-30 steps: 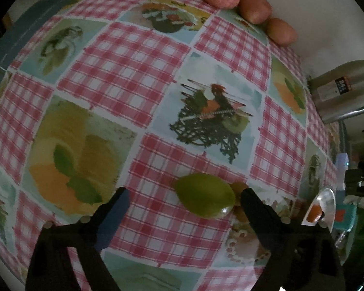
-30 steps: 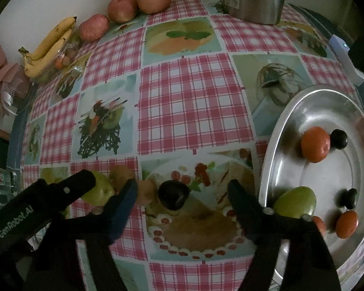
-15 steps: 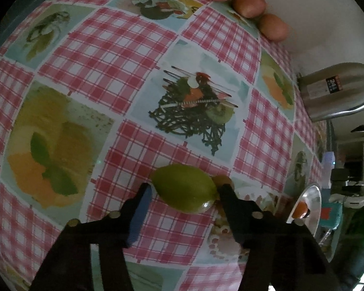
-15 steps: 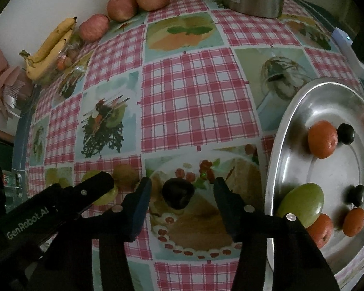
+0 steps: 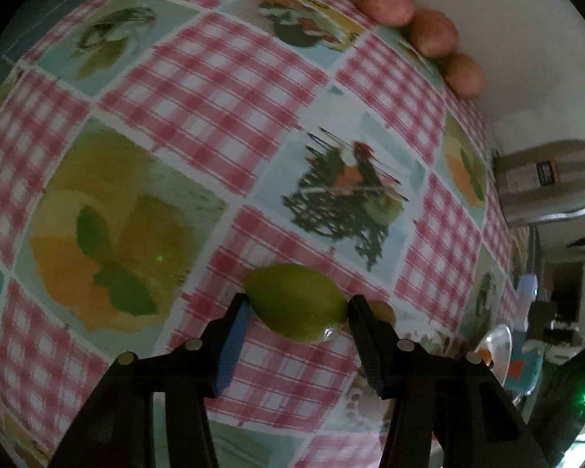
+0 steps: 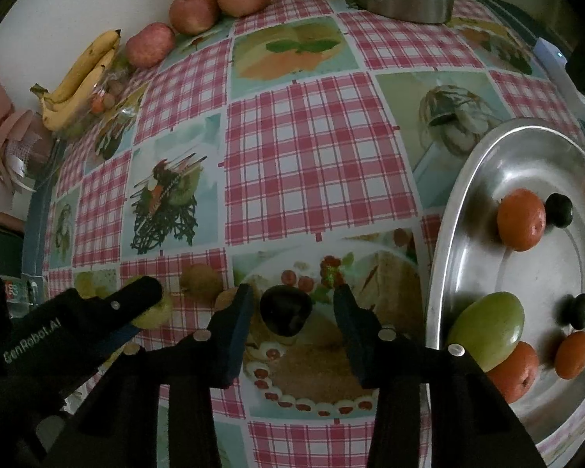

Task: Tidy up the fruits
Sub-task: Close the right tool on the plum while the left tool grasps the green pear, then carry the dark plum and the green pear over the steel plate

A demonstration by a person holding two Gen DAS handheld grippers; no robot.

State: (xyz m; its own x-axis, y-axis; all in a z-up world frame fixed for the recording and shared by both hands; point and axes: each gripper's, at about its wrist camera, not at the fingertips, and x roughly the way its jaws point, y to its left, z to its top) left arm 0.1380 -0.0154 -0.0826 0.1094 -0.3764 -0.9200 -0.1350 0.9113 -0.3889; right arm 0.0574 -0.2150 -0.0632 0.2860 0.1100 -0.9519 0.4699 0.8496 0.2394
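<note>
1. Left wrist view: my left gripper [image 5: 296, 308] is partly closed on the green oval mango-like fruit [image 5: 297, 302], one pad touching each end, so I hold it lengthwise where it is narrowest to pinch. It sits low on the red-checked picture tablecloth [image 5: 222, 89], near me; a small brown round fruit [image 5: 382, 310] lies just right of the right finger. Three reddish apples [image 5: 433, 33] line the far wall

2. Right wrist view: my right gripper [image 6: 292, 312] is closing around the dark purple plum-like fruit [image 6: 285, 314]; it lies between the pads, which do not yet press it. The shiny steel tray [image 6: 468, 179] on the right already holds orange, green and dark fruits, which I judge is where both pieces belong
</note>
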